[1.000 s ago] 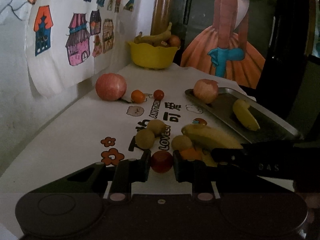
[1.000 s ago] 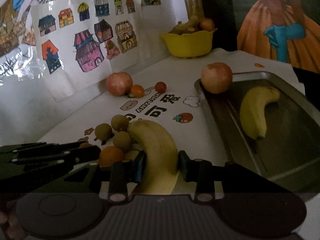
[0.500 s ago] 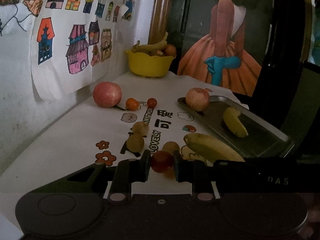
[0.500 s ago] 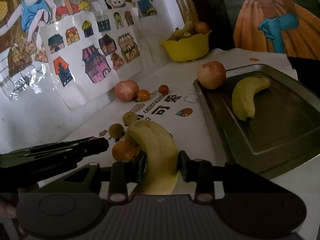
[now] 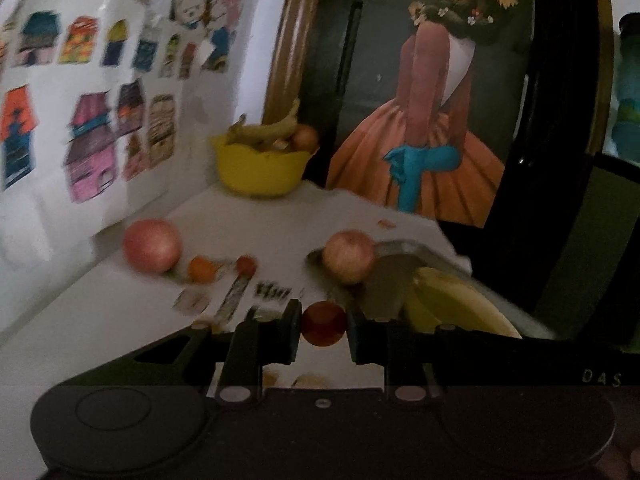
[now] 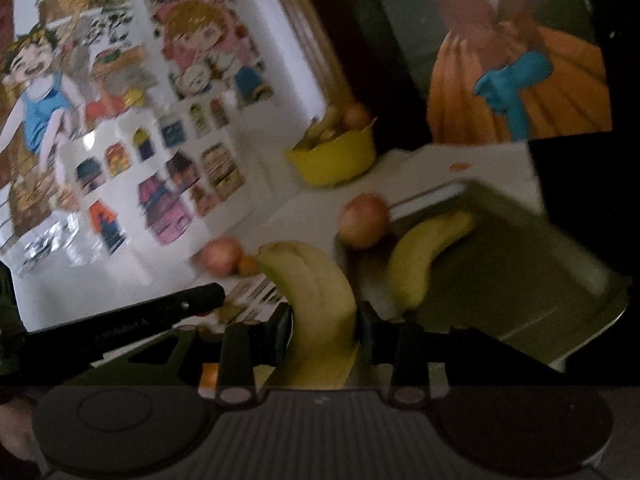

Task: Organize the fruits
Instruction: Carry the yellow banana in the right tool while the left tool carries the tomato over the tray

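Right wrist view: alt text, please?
The right tongs grip a banana above a white table. Ahead, a metal tray holds a second banana and an apple; a yellow fruit bowl stands behind.

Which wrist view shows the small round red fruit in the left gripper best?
The left wrist view: the small round red fruit sits centred, clamped by the left gripper. In the right wrist view, only that gripper's black side shows.
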Demonstrator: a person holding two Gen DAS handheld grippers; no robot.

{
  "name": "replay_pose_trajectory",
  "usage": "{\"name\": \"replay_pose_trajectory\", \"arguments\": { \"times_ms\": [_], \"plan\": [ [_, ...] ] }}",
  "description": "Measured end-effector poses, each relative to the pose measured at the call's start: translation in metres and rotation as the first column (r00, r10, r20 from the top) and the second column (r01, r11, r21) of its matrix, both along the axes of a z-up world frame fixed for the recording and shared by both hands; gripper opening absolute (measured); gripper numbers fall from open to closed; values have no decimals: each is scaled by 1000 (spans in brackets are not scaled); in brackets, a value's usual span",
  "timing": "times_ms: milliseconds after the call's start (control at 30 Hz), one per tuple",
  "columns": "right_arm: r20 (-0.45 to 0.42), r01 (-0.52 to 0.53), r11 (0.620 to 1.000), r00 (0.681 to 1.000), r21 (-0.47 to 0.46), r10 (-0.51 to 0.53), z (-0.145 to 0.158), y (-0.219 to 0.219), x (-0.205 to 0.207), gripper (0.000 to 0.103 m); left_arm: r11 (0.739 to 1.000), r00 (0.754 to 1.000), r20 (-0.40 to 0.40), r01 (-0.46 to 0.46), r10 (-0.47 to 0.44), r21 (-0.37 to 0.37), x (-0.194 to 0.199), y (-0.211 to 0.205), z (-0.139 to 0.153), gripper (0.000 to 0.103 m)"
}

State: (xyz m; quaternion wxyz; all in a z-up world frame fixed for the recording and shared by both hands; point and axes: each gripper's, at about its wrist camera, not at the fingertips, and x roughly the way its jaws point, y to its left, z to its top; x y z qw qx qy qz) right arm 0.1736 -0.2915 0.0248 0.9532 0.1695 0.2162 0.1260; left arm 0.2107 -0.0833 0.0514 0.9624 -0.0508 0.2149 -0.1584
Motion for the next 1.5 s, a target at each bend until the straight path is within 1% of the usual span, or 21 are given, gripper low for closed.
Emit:
{"name": "replay_pose_trajectory", "arguments": {
  "times_ms": [167,300,400,600,667,800,900,1033,1233,1500],
  "plan": [
    [39,86,996,996,-10,-86,10,-35,12,39,1000,1000,11,23,-23,-19,37,-30,6,25],
    [43,153,988,987,5,-153,8,-62,29,39,998,999,11,53,-53,-14,63,-55,4,25],
    [38,184,983,982,2,-184,5,-76,44,39,997,997,7,75,-75,-7,78,-72,-2,25],
    [6,201,979,980,-15,-201,-4,-95,73,39,996,996,-19,90,-90,-11,94,-82,-23,25],
    [-3,203,979,979,-28,-203,-6,-97,81,39,995,995,-28,97,-97,5,96,-83,-28,25],
    [-18,205,978,978,-41,-206,-10,-99,95,39,993,992,-53,115,-115,-10,100,-84,-34,25],
    [-35,199,978,979,-56,-201,-13,-97,102,39,994,992,-55,112,-112,-3,102,-85,-35,25],
    [-48,192,978,979,-85,-196,-14,-93,109,39,994,991,-78,107,-106,7,105,-86,-38,25],
    [-61,185,978,980,-94,-191,-17,-88,116,39,994,993,-68,100,-98,33,105,-88,-40,25],
    [-77,179,978,979,-105,-188,-17,-86,119,39,994,992,-85,102,-97,49,108,-89,-42,25]
  ]
}}
